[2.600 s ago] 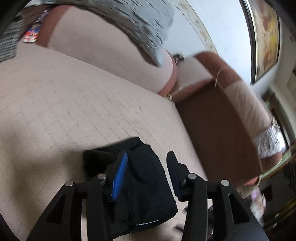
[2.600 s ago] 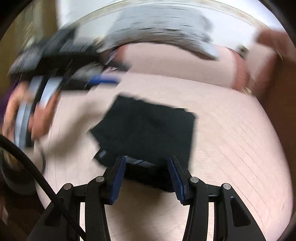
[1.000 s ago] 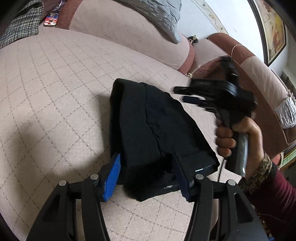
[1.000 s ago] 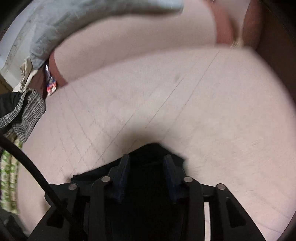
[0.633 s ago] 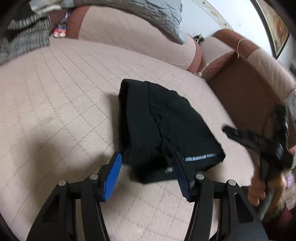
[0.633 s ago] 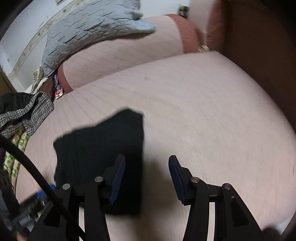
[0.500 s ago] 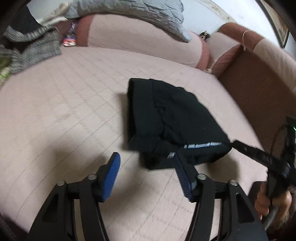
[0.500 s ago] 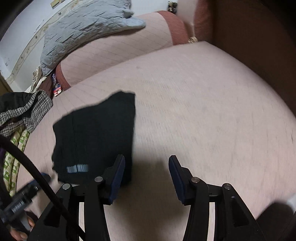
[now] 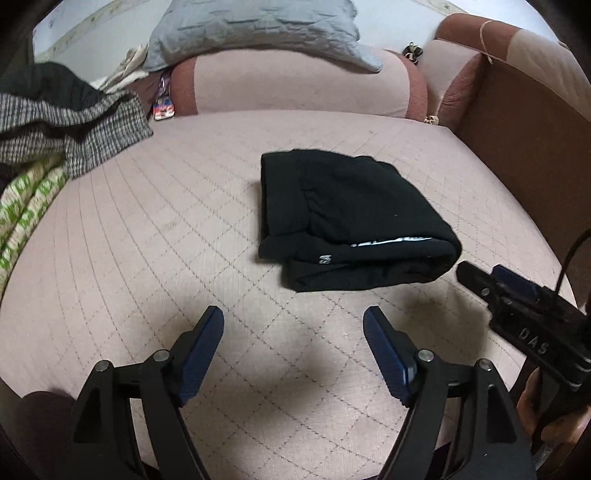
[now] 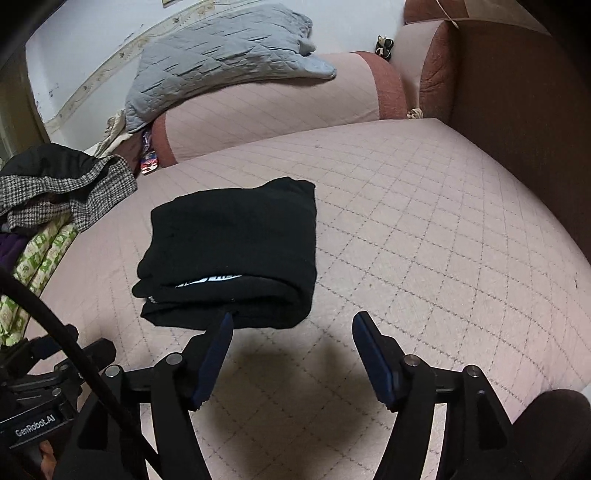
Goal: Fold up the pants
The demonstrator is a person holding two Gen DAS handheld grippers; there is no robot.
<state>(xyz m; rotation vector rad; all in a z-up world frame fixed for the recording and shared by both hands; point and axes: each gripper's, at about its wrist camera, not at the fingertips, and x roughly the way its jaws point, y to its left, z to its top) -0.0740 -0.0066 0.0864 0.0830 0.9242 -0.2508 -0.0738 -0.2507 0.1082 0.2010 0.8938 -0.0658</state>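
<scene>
I have pulled both tools back off the folded black fabric pants [image 9: 351, 218]: a second ago my left tool [image 9: 293, 328] straddled the near edge of the bundle and my right tool [image 10: 291, 334] was over it, and now both hang over bare quilting with their jaws spreading wider and nothing between them. The pants lie as a compact stacked rectangle near the middle of the pink quilted sofa-bed surface [image 9: 147, 229], a white strip of print showing on the near folded edge. To me that reads as the fold done and released; what remains, if anything, is tidying. For room: plenty of open quilting near me and to the right of the bundle, up to the brown padded sofa arm [image 10: 517, 110]. On the left a heap of checked grey-and-black clothing [image 9: 74, 122] and a green-patterned white cloth [image 9: 26, 206] crowd the edge. On the far side the pink bolster cushion [image 9: 295, 85] carries a grey quilted blanket [image 9: 255, 26].
</scene>
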